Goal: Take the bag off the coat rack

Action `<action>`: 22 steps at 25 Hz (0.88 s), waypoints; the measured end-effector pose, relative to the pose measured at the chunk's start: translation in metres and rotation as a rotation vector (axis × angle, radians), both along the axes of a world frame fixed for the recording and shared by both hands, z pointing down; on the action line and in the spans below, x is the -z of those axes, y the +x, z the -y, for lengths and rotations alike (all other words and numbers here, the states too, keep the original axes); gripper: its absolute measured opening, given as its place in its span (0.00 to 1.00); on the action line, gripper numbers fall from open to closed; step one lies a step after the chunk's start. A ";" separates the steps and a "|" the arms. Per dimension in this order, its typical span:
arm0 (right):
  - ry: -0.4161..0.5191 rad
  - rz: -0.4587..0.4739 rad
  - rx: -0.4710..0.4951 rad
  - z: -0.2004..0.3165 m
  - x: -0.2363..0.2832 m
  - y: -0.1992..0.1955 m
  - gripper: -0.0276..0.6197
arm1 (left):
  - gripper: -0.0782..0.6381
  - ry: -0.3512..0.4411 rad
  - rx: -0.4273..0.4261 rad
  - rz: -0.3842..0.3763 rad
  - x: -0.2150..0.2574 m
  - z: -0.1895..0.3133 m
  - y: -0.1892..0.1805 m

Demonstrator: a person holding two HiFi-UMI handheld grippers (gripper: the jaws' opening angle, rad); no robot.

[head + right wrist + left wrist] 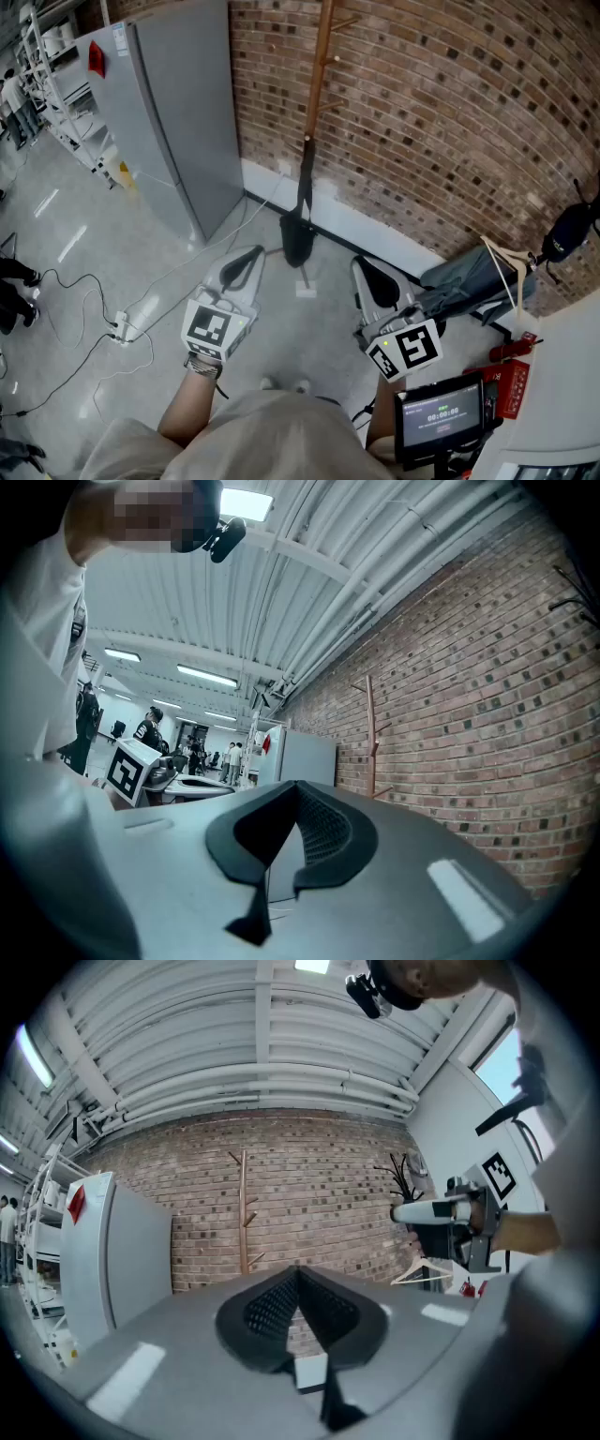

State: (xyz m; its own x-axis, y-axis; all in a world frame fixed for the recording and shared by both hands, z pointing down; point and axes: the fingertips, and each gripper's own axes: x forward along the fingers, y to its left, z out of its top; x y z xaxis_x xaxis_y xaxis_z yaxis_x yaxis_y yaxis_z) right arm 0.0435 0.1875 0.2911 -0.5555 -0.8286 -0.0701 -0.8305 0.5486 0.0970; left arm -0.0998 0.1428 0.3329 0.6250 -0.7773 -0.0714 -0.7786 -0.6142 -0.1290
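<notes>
A wooden coat rack [322,66] stands against the brick wall. A black bag [296,239] hangs from it by a long black strap [305,178], its body low near the floor. My left gripper [246,262] is shut and empty, a little left of the bag and nearer to me. My right gripper [370,277] is shut and empty too, to the bag's right. In the left gripper view the closed jaws point at the wall with the coat rack [244,1208] above them. In the right gripper view the coat rack [371,733] rises beyond the closed jaws. The bag is hidden in both gripper views.
A tall grey cabinet [173,103] stands left of the rack. Cables [94,309] trail over the floor at left. A grey garment with a wooden hanger [473,277] lies at right. A screen [441,412] showing a timer sits by my right arm.
</notes>
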 end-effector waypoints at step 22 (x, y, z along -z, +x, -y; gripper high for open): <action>-0.026 0.039 0.036 0.015 -0.001 0.018 0.05 | 0.11 0.023 0.038 0.025 0.009 0.006 0.020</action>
